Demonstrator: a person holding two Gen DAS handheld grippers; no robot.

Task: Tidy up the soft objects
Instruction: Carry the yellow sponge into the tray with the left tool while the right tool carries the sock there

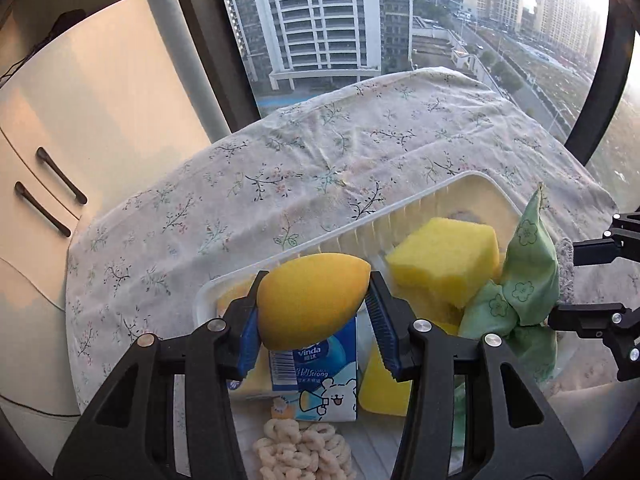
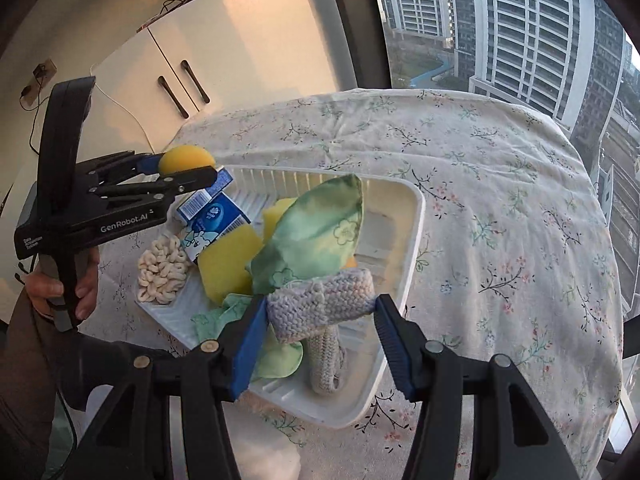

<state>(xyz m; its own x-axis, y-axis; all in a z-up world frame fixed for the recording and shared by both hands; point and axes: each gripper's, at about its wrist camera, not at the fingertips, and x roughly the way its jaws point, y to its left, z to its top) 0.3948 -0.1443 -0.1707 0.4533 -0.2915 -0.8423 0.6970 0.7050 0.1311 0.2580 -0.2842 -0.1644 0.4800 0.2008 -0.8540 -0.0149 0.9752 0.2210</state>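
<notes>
Both tongs grip: left tongs point(image 1: 314, 304) pinch yellow sponge point(image 1: 312, 300), right tongs point(image 2: 322, 310) knitted cloth point(image 2: 320, 304).

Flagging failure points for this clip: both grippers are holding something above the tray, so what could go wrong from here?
1. The left gripper pinches the rounded yellow sponge near its middle; the curved, squashy shape could squirt out.
2. The right gripper holds the knitted piece with a tail hanging into the white tray; it could snag the green floral cloth and drag it along.
3. The tray looks crowded, so the tissue pack might topple out.
</notes>
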